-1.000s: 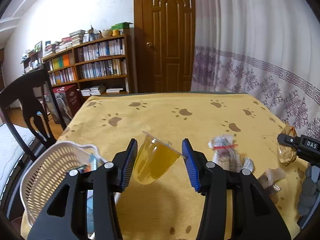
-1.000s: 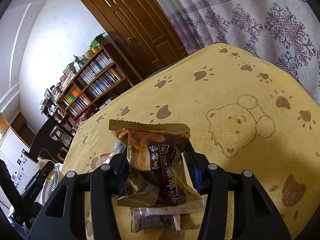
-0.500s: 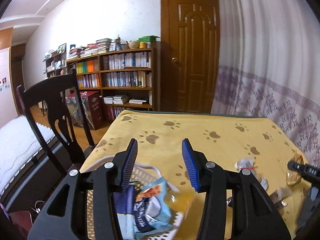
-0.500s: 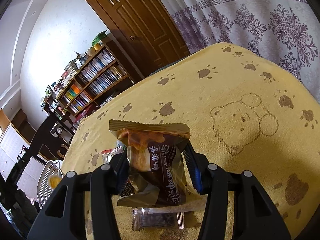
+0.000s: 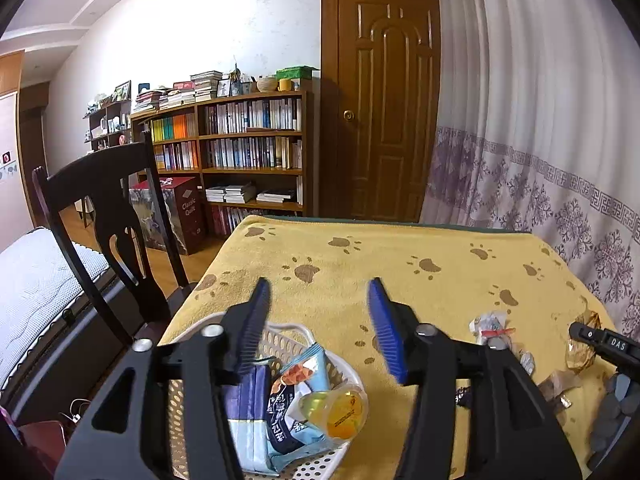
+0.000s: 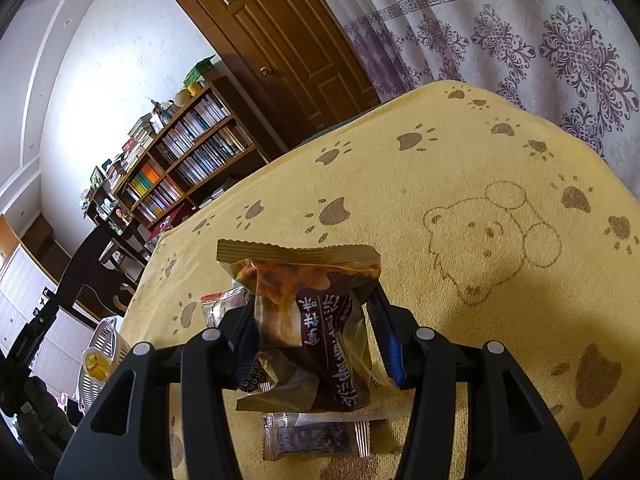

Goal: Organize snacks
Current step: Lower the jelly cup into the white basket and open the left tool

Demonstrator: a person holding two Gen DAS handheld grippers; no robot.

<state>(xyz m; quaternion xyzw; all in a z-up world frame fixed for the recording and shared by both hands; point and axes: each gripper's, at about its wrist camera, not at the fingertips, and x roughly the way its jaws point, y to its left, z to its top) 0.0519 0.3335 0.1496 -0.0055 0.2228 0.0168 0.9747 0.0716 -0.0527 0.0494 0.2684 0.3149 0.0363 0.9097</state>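
My left gripper stands open above a white perforated basket at the table's near left corner. Inside the basket lie a yellow jelly cup on its side and blue snack packets. Nothing sits between the left fingers. My right gripper is shut on a brown snack packet with a crimped top edge, held above the yellow cloth. The same basket with the jelly cup shows far left in the right wrist view.
A yellow paw-print tablecloth covers the table. Loose wrapped snacks lie at its right side, and a dark packet lies under the right gripper. A dark wooden chair stands left of the table. Curtain, door and bookshelf lie beyond.
The left gripper carried the jelly cup left to the basket, let it go, and now it lies in the basket. The right gripper has kept hold of the brown packet, barely moving.
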